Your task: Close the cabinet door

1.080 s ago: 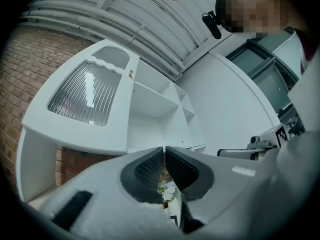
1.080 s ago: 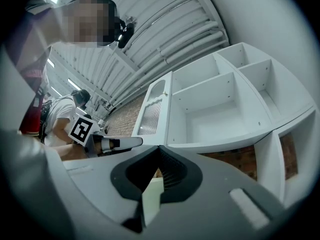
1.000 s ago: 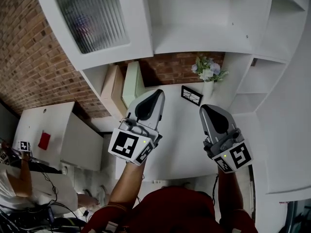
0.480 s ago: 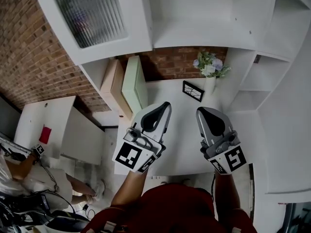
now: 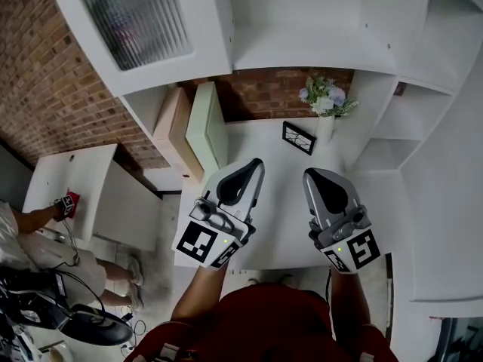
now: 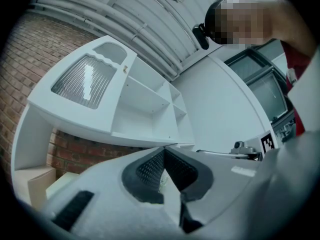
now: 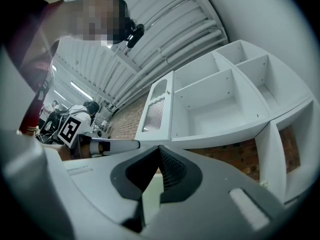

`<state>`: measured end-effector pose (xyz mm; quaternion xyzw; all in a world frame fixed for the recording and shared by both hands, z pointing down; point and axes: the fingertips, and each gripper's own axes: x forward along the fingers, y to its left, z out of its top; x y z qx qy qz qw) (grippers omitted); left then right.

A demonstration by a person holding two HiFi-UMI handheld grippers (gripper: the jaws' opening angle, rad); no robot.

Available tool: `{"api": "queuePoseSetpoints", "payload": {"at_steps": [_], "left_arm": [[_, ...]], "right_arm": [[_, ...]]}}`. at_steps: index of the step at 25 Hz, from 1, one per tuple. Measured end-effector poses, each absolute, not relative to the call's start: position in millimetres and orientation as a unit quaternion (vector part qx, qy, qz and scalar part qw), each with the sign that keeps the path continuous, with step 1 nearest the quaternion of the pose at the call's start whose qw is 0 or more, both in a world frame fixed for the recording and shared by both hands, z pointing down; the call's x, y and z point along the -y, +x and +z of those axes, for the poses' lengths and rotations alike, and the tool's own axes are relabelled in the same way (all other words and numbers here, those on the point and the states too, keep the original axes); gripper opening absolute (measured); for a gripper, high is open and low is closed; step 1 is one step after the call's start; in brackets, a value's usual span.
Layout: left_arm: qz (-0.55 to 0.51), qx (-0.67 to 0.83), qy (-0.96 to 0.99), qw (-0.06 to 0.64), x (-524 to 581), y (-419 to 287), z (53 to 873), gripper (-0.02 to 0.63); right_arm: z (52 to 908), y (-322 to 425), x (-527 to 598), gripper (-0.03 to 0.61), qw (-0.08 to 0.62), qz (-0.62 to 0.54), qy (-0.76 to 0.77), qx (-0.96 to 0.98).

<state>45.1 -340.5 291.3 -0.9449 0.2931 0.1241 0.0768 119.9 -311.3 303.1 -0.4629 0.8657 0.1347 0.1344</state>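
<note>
Looking light but glass-paned, door (image 5: 132,21) suits a frame push; left hand-held gripper (image 5: 255,164), right hand-held gripper (image 5: 309,175) both closed, empty.

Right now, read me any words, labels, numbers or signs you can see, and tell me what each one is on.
Readable words or numbers: none in any view.
Black-and-white square marker patterns, not text: on the cubes of the left gripper and the right gripper.
Too small to read: whatever is in the small black picture frame on the white table.
</note>
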Motion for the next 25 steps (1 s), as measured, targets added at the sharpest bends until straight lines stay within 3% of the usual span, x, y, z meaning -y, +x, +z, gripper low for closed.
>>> {"api": "queuePoseSetpoints", "payload": {"at_steps": [25], "left_arm": [[0.113,-0.298,-0.944,0.089,333,67,286,0.002]], "right_arm": [[304,147,305,0.012,0.137,0.133,-0.457,-0.869]]}}
